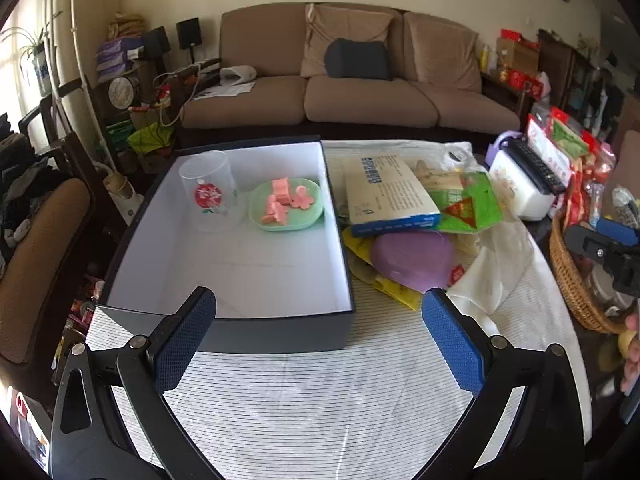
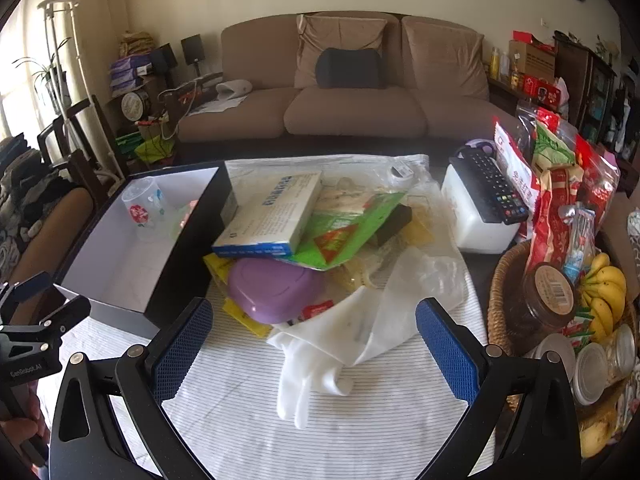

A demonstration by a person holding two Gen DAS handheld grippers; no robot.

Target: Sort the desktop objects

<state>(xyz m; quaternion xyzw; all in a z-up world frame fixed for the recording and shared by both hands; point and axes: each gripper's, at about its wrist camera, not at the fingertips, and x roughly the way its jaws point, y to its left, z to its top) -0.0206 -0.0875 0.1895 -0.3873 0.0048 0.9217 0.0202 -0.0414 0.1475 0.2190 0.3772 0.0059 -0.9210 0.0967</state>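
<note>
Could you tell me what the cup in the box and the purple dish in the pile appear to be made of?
Cup: clear, glossy plastic, probably; the white box wall shows through it. Purple dish: opaque, smooth moulded plastic, judging by its soft sheen and rounded rim.

Soft daylight from left; sharp, edges fisheye-warped.

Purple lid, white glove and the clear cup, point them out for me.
purple lid (image 2: pixel 274 294), right wrist view, middle of its top.
white glove (image 2: pixel 308 376), right wrist view, its palm.
clear cup (image 1: pixel 210 192), left wrist view, its printed side.
</note>
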